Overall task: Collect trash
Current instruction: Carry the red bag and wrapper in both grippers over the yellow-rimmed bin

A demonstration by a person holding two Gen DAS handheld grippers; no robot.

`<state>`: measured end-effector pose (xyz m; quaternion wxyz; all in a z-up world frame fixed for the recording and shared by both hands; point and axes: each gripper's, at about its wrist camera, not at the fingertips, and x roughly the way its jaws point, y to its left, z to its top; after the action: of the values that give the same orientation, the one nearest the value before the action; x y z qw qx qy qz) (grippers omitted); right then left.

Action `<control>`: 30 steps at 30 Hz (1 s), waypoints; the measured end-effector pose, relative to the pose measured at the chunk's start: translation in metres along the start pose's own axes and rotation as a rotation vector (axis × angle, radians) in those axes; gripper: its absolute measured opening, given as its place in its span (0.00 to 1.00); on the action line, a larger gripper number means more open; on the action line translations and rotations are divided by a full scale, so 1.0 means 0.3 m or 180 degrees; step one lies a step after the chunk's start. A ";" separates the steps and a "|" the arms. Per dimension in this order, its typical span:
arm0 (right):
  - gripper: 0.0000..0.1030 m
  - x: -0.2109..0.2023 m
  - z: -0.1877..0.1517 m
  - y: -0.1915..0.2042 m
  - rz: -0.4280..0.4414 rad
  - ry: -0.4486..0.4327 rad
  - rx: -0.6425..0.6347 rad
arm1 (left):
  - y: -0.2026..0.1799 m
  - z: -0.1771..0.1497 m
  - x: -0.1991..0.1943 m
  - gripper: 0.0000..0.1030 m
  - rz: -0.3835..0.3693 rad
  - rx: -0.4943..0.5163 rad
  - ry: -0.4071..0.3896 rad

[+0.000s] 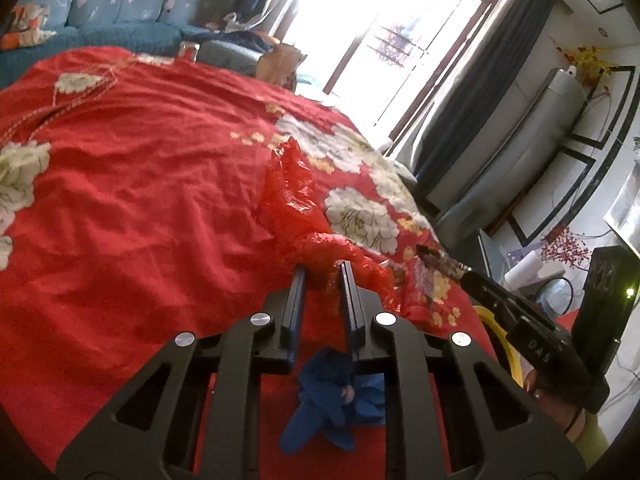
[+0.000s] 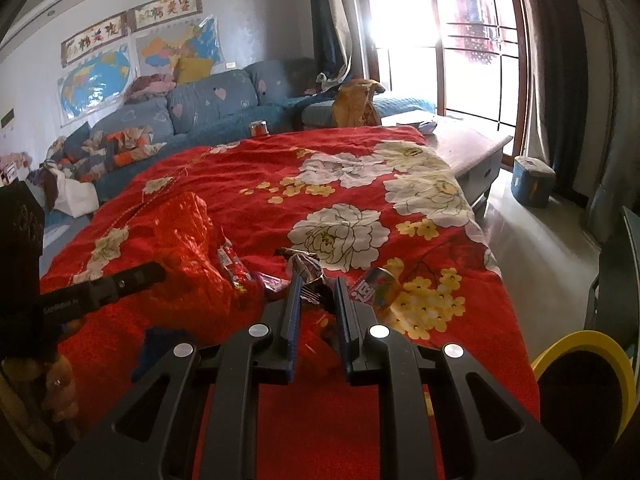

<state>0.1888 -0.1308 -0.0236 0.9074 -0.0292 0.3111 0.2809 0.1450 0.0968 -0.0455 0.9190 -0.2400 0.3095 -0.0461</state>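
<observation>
A crinkled red plastic bag (image 1: 294, 200) lies on the red flowered cloth (image 1: 140, 180). My left gripper (image 1: 323, 268) is shut on the bag's near edge; the bag also shows in the right wrist view (image 2: 188, 240). My right gripper (image 2: 316, 282) is shut on a crumpled dark snack wrapper (image 2: 306, 266) and shows in the left wrist view (image 1: 440, 262). A red wrapper (image 2: 230, 262), a purple wrapper (image 2: 270, 282) and a colourful packet (image 2: 378, 284) lie around it. The left gripper shows at the left (image 2: 158, 270).
A blue cloth (image 1: 336, 396) lies under the left gripper. A blue sofa (image 2: 208, 108) stands behind the table, with a jar (image 2: 259, 128) at the far edge. A wooden table (image 2: 460, 144), a blue bin (image 2: 534, 180) and a yellow rim (image 2: 580, 340) are at right.
</observation>
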 end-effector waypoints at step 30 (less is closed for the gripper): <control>0.15 -0.263 -0.042 -0.158 -0.0261 -0.0321 0.0319 | -0.294 -0.036 -0.075 0.11 -0.0359 0.0619 -0.0115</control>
<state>0.1557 -0.2123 0.0063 0.9330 0.0177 0.2773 0.2287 0.1261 0.0199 0.0009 0.9393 -0.1676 0.2730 -0.1231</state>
